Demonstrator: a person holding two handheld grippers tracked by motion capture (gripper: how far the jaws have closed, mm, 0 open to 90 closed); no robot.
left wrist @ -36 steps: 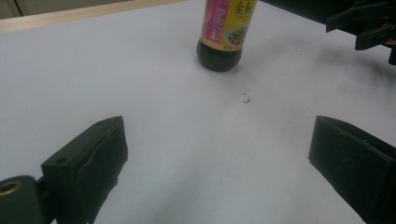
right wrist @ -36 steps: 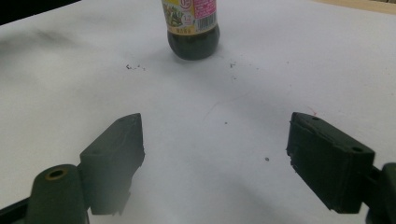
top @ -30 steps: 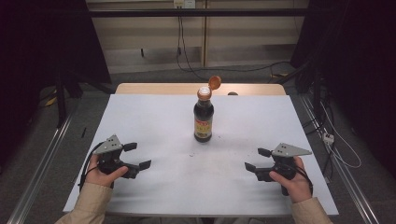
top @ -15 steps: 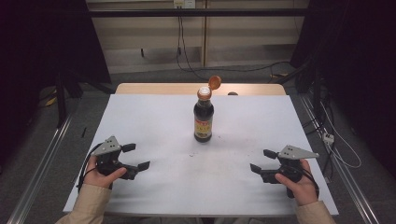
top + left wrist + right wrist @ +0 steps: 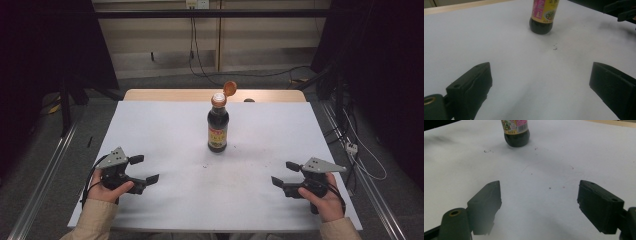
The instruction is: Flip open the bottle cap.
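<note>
Bottle (image 5: 218,127) upright mid-table, cap flipped up; left claw (image 5: 142,169) and right claw (image 5: 283,174) both spread, empty, well apart from it.

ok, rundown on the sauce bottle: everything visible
The sauce bottle stands upright on the white table cover, near the middle and toward the far side. It looks like clear plastic or glass holding a dark liquid. A label with red and yellow wraps the lower body. Its orange flip cap is hinged open and tilted back to the right, leaving the spout exposed. Nothing touches it except the cover beneath. A few dark specks lie on the cover just in front of its base.
</note>
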